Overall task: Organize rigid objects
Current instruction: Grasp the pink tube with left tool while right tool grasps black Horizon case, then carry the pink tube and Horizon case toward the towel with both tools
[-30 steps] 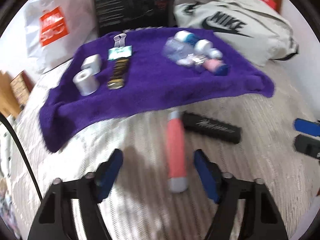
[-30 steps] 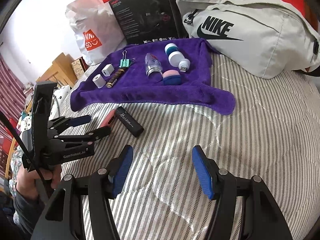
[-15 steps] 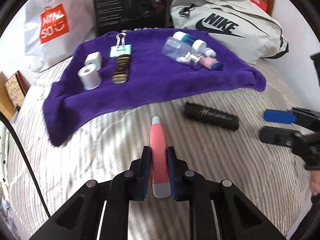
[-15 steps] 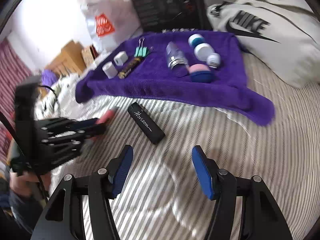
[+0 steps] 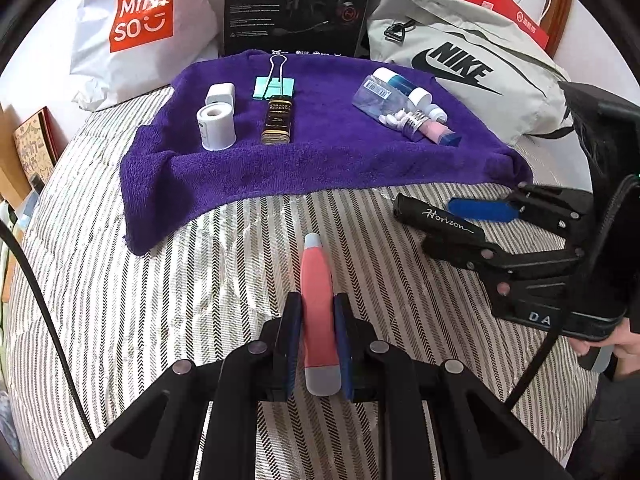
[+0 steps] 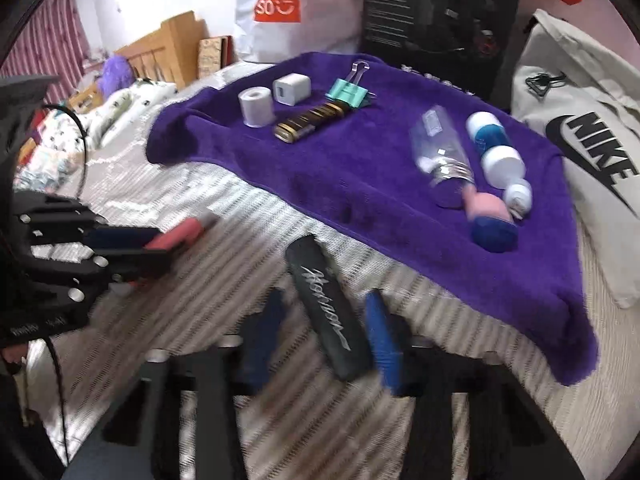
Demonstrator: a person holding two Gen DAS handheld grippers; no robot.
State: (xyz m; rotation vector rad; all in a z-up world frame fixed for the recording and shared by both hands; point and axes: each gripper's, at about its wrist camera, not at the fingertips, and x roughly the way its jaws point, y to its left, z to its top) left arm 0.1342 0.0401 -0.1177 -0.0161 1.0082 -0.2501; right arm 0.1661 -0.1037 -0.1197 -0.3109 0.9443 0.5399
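Note:
My left gripper [image 5: 316, 300] is shut on a coral-pink tube [image 5: 317, 280] with grey ends, held just over the striped bedcover. To its right lies a black case [image 5: 438, 220] marked "Horizon". My right gripper [image 6: 324, 300] straddles the black case [image 6: 324, 312], its blue pads close on either side, with a gap still showing on the left. The right wrist view is blurred. Behind, a purple towel [image 5: 320, 164] carries a white roll [image 5: 216, 126], a white charger [image 5: 220, 94], a teal binder clip [image 5: 275, 86], a dark gold bottle [image 5: 276, 120] and a cluster of small bottles [image 5: 400, 108].
A grey Nike bag [image 5: 460, 60] lies at the back right, a black box [image 5: 296, 4] stands behind the towel and a white Miniso bag [image 5: 136, 28] at the back left. A hand [image 5: 624, 344] holds the right gripper's handle. Striped bedcover [image 5: 160, 300] spreads in front.
My left gripper closed on the pink tube. The right gripper swung left and down to the black case, and its fingers narrowed around it.

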